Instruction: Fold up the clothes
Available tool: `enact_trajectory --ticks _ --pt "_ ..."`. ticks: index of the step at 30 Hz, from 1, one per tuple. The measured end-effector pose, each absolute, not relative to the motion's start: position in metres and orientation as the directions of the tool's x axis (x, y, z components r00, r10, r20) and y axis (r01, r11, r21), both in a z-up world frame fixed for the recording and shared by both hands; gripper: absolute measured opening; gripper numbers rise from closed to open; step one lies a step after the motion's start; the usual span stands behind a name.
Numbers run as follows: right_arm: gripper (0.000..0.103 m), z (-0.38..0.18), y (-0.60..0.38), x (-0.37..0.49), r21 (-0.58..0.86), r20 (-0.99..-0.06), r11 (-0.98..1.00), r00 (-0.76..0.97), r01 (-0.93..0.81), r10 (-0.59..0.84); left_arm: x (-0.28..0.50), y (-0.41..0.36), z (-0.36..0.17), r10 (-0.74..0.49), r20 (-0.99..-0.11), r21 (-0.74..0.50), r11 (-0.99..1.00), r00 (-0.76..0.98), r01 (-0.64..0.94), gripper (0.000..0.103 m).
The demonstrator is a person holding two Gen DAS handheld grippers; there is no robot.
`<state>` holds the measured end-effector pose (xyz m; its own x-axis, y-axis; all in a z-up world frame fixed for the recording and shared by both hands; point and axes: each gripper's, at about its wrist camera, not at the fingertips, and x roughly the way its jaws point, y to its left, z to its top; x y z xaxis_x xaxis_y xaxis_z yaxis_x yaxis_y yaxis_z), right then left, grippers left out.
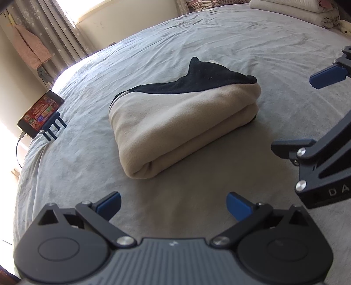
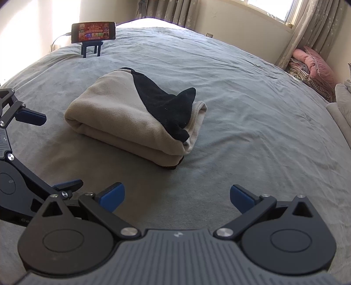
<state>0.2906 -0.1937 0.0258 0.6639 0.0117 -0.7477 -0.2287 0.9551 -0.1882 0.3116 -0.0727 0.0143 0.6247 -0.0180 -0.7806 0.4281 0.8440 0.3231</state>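
Covering almost everything is a big bed (image 1: pixel 219 32) with a soft grey sheet, wrinkly all over. Its edges curve away, and the near edge is hidden behind the grippers.

Next in size is the folded garment (image 1: pixel 182 122), lying near the middle of the bed. It is thick and fuzzy, cream colored, rolled over into a fat bundle with round edges. A black part (image 2: pixel 166 107) lies across the top and sticks up in a little point. What kind of clothing it is stays hard to tell (the fold hides its shape).

At the far corner of the bed sits a pile of white folded bedding (image 1: pixel 291 8), cut off by the picture edge. Some pink and striped cloth (image 2: pixel 311 65) is heaped by the curtain, too squashed to make out.

The left gripper (image 1: pixel 173 205) is made of black metal with blue pads. Its fingers are spread wide apart with nothing between them, and it is near the garment but not touching it. The right gripper (image 2: pixel 177 197) looks the same, fingers spread wide, holding nothing, also just short of the bundle.

Smallest is a phone (image 2: pixel 93 31) with a bright red screen. It stands on a little blue stand (image 2: pixel 92 49) near the far edge of the bed, with a cable plugged in.
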Motion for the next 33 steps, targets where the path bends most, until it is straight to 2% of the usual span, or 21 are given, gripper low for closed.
enact_trajectory --ticks 8,14,33 --pt "0.103 0.026 -0.191 0.295 -0.182 -0.755 0.961 0.655 -0.210 0.000 0.319 -0.076 0.014 0.010 -0.790 0.329 0.851 0.613 0.409 0.102" --pt "0.103 0.042 -0.195 0.286 -0.115 -0.754 0.971 0.655 -0.209 0.052 0.312 -0.073 0.017 0.018 -0.813 0.308 0.861 0.582 0.404 0.102" --pt "0.103 0.097 -0.186 0.199 -0.035 -0.728 0.986 0.680 -0.166 0.088 0.217 -0.053 0.078 -0.056 -0.809 0.193 0.915 0.585 0.355 0.102"
